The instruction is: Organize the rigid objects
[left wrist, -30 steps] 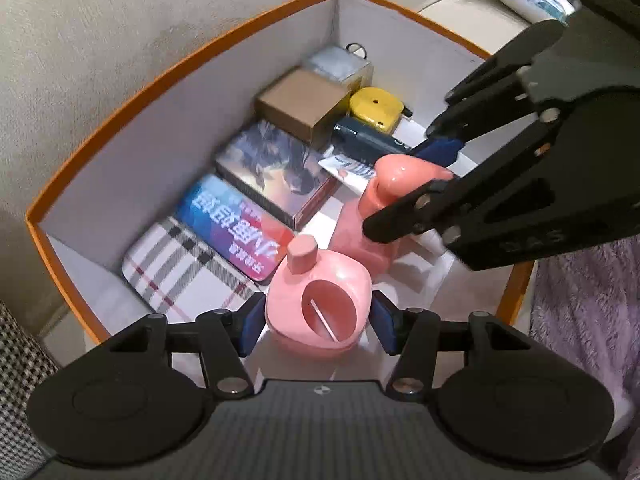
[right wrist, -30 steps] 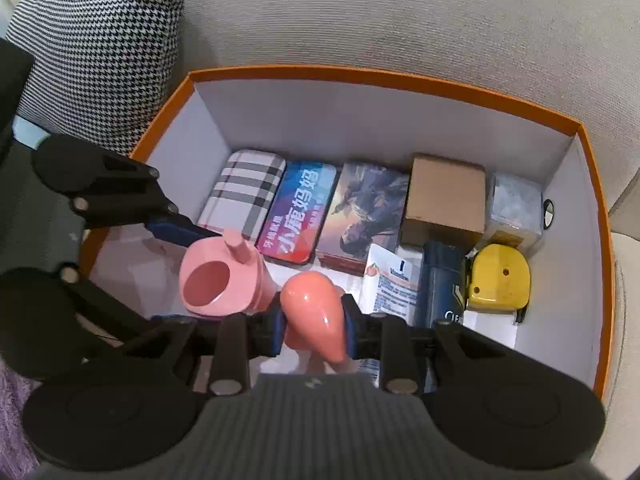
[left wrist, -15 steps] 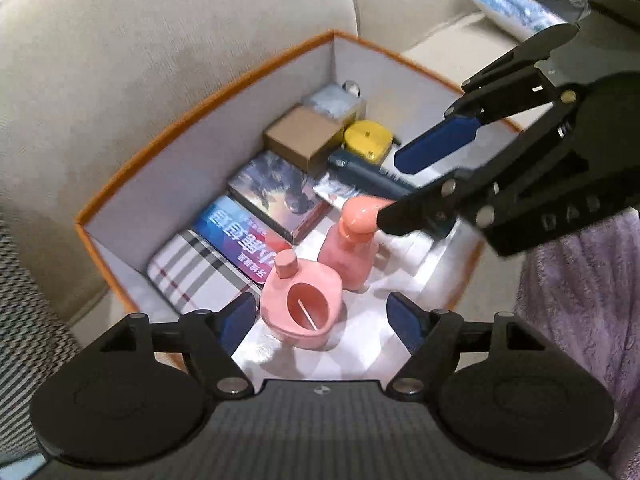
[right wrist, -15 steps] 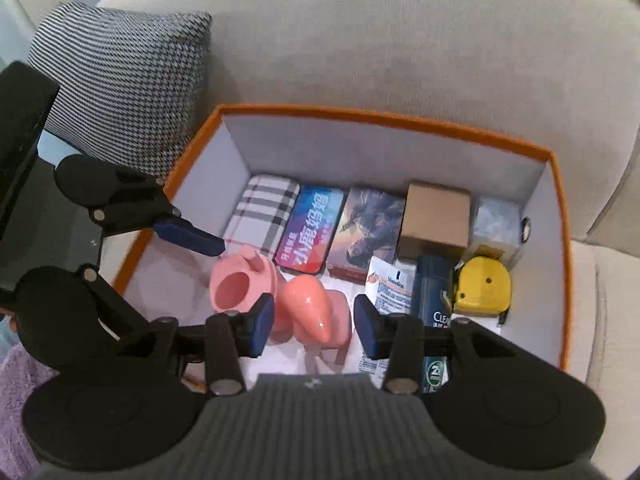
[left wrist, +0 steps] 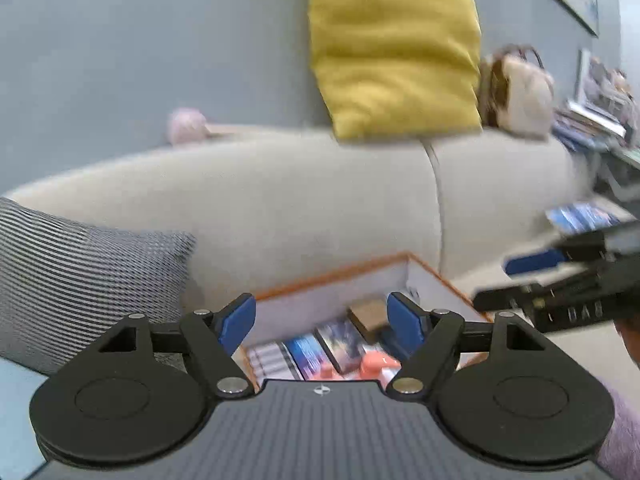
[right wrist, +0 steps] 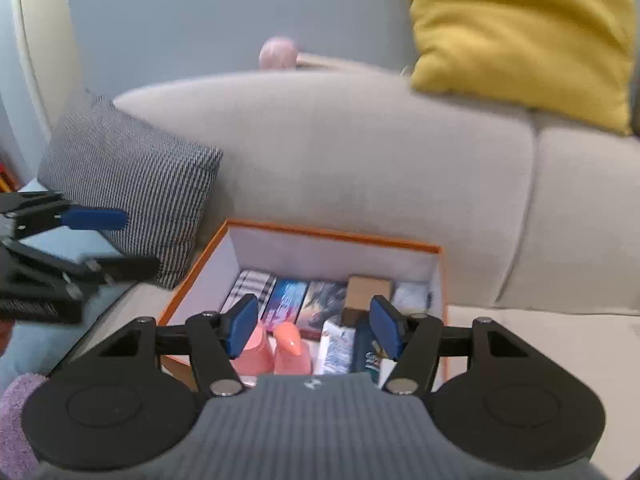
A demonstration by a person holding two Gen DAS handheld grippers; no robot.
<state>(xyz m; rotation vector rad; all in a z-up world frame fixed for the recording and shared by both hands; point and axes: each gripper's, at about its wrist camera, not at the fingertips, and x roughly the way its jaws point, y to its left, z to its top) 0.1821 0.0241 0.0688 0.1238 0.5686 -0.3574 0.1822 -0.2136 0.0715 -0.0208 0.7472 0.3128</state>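
Both claws wide, nothing held: left gripper (left wrist: 321, 322) and right gripper (right wrist: 311, 330) raised above the orange-rimmed box (right wrist: 332, 235) on the grey sofa (right wrist: 360, 152).

Task items inside the box. Two pink pieces at near edge, side by side, touching or nearly so: round-bodied pink holder (right wrist: 253, 350) and pointed pink bottle (right wrist: 291, 350). Look like hard glossy plastic or ceramic, prob. light, stiff, a bit slippery; if ceramic, chip risk. Best hold judged: across the narrow neck or body sides, not the tapered tip (likely to squirt out of pads).

Back row, lying flat, packed edge to edge: plaid case (right wrist: 249, 290), blue card box (right wrist: 287, 294), dark picture box (right wrist: 323, 300), brown carton (right wrist: 367, 292), clear wrapped block (right wrist: 412, 294). Flat ones hard to pinch w/o lifting an edge first. Nearer: white tube pack (right wrist: 336, 344), dark bottle (right wrist: 366, 354).

In the way: box walls limit side approach; tight spacing leaves little finger room. Houndstooth cushion (right wrist: 132, 176) just beside box, yellow cushion (right wrist: 520, 36) up on sofa back, clear of work. Left view motion-blurred.
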